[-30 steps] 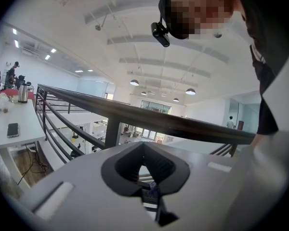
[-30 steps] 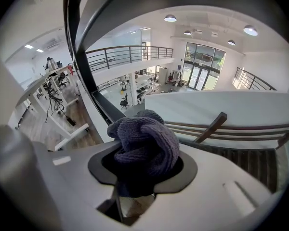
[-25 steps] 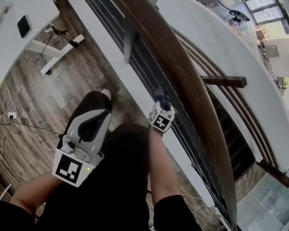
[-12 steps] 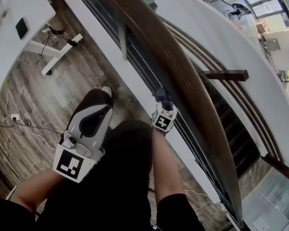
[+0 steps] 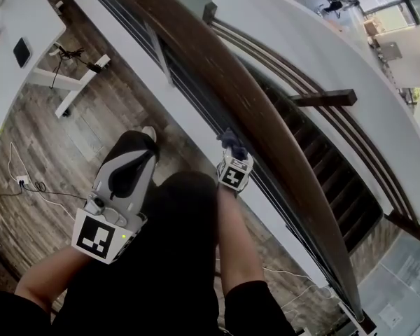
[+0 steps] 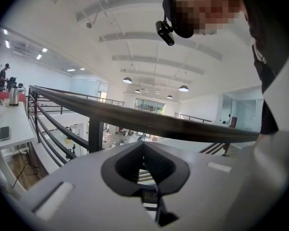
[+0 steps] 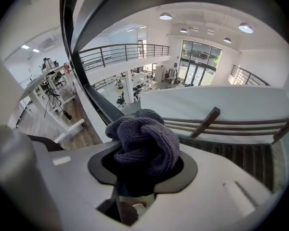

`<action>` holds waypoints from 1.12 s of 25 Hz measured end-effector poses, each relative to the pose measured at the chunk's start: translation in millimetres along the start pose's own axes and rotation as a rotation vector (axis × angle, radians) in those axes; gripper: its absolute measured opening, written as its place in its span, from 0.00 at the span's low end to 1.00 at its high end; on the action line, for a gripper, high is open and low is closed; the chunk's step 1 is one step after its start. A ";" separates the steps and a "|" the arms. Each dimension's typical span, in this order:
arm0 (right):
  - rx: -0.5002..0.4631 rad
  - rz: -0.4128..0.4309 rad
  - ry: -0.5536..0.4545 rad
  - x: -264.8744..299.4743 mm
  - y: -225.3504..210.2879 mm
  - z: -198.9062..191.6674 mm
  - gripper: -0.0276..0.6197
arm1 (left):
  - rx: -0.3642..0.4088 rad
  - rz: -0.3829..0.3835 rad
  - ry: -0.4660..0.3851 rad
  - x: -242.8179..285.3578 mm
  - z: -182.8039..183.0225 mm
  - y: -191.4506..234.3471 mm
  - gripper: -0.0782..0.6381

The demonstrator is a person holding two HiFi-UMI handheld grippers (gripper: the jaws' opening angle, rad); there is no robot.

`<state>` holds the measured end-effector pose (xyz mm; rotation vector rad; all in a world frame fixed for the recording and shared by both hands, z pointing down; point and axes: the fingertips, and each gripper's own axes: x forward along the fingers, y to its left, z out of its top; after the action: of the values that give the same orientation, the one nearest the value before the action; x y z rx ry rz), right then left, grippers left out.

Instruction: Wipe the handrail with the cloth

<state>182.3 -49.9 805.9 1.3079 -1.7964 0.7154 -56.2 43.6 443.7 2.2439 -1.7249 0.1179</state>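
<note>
The dark brown wooden handrail [image 5: 266, 128] runs diagonally from the top left to the bottom right of the head view. My right gripper [image 5: 233, 156] is shut on a bunched purple-grey cloth [image 5: 230, 141] at the rail's near edge; whether the cloth touches the rail I cannot tell. In the right gripper view the cloth [image 7: 145, 141] fills the jaws, and the handrail [image 7: 86, 13] arches close above and to the left. My left gripper [image 5: 145, 137] hangs lower left, away from the rail, shut and holding nothing. In the left gripper view, the handrail [image 6: 159, 124] crosses beyond the left gripper [image 6: 144, 150].
Black railing bars and a post [image 5: 161, 61] stand under the rail, on a white ledge [image 5: 196, 128]. Beyond it lie a stairwell [image 5: 336, 187] and a curved white wall [image 5: 315, 54]. A white desk [image 5: 21, 33] and cables [image 5: 21, 180] are on the wooden floor at left.
The head view has drifted, so the desk and the railing post sit further up and left. Both grippers keep nearly the same places, the right one still holding the cloth by the rail.
</note>
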 end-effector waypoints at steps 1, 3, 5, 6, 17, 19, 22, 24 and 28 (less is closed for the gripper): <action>0.009 -0.004 0.002 -1.0 -2.1 -3.0 0.28 | 0.000 -0.004 -0.002 0.7 0.4 -2.1 0.11; 0.022 -0.008 0.006 -2.8 -5.6 -8.1 0.28 | -0.001 -0.013 -0.006 1.6 1.1 -7.6 0.11; 0.030 -0.010 0.008 -5.4 -9.6 -11.3 0.28 | -0.003 -0.022 0.001 3.0 0.2 -12.9 0.11; 0.034 -0.010 0.007 -6.6 -11.7 -12.5 0.28 | -0.004 -0.026 0.006 4.1 -0.5 -15.2 0.11; 0.080 -0.020 0.012 -13.9 -29.6 -29.5 0.28 | -0.003 -0.049 0.032 11.6 -2.3 -38.2 0.11; 0.081 -0.018 0.011 -14.9 -32.4 -30.8 0.28 | 0.011 -0.052 0.030 11.1 -2.1 -41.2 0.11; 0.080 -0.015 0.008 -16.4 -35.6 -34.0 0.28 | 0.014 -0.066 0.029 11.3 -2.6 -50.2 0.11; 0.076 -0.015 0.004 -17.6 -38.2 -35.4 0.28 | 0.009 -0.072 0.025 12.1 -2.2 -55.5 0.11; 0.084 -0.011 -0.006 -18.5 -40.7 -37.4 0.28 | 0.028 -0.068 0.027 11.9 -3.8 -58.2 0.11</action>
<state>233.8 -23.1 809.9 1.3751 -1.7790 0.7898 3.0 47.0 439.1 2.3076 -1.6407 0.1579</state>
